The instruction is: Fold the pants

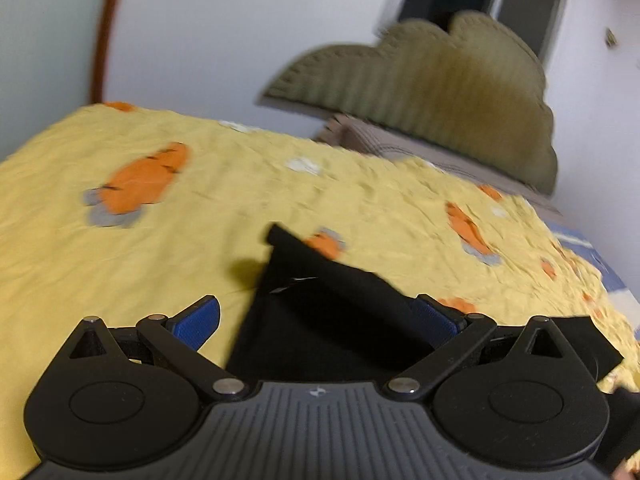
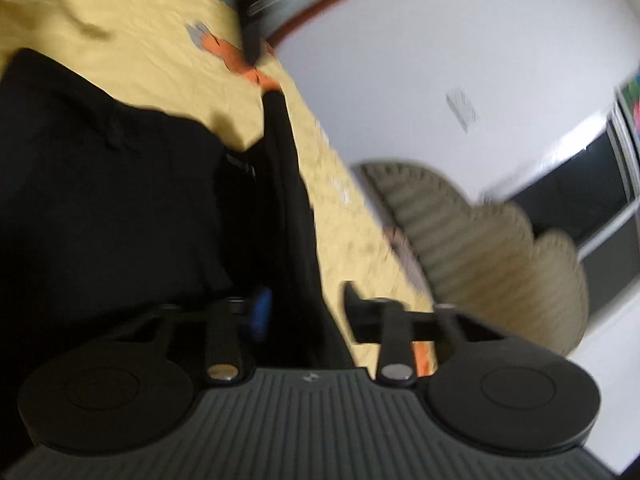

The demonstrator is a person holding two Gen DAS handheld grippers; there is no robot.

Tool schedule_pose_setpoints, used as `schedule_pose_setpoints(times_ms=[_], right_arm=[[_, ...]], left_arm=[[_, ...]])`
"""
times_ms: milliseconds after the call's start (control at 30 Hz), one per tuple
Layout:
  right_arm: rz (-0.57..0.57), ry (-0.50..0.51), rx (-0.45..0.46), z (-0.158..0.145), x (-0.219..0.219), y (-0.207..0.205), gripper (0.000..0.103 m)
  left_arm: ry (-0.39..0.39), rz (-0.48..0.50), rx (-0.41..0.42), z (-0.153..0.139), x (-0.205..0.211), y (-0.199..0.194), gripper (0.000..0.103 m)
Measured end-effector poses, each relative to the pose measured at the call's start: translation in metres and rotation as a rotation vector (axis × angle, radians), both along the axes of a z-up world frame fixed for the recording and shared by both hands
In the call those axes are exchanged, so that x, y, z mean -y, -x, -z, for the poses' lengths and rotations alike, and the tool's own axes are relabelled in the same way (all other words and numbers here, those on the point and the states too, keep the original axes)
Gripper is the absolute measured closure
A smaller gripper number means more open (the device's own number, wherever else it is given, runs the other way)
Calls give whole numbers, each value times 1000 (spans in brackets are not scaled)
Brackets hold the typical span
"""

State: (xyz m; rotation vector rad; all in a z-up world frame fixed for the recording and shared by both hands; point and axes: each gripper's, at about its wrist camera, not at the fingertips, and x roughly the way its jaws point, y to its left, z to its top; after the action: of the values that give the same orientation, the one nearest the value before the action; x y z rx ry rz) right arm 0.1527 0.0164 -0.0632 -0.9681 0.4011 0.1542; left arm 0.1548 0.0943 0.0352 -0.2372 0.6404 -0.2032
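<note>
Black cloth fills the space between the wide-spread blue pads of the left gripper (image 1: 318,322); the pads (image 1: 198,322) stand well apart and do not seem to press on anything, so this gripper reads as released, with the pants (image 1: 320,320) lying under and between its fingers rather than held. In the right wrist view, the right gripper (image 2: 304,312) has its fingers drawn much closer together, and a narrow band of the black fabric runs up through the gap between them. Blur hides the contact, so whether the pads actually pinch that band cannot be told; the jaws look nearly closed but not quite.

Just beyond the grippers, the pants spread as a dark, bunched mass on the bed, on a yellow bedspread (image 1: 120,260) printed with orange carrots. One corner of the cloth points away from the left gripper, and a raised edge stands up in the right view, which suggests a layer is being carried over rather than lying flat. Judging from this, the fold appears to be under way but unfinished: the garment is partly doubled, not yet a neat flat packet, and smoothing remains.

Farther off, an olive scalloped headboard (image 1: 460,92) leans against the white wall (image 1: 200,40).
</note>
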Motion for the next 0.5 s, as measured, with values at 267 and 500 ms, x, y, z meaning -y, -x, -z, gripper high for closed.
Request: schedule_pose_setpoints(times_ms=[267, 500], right_arm=[[-21, -4, 34, 3, 8, 13, 96], [-12, -49, 29, -3, 17, 19, 96]], left_arm=[[262, -121, -181, 38, -3, -52, 1], [547, -151, -334, 73, -26, -69, 72]])
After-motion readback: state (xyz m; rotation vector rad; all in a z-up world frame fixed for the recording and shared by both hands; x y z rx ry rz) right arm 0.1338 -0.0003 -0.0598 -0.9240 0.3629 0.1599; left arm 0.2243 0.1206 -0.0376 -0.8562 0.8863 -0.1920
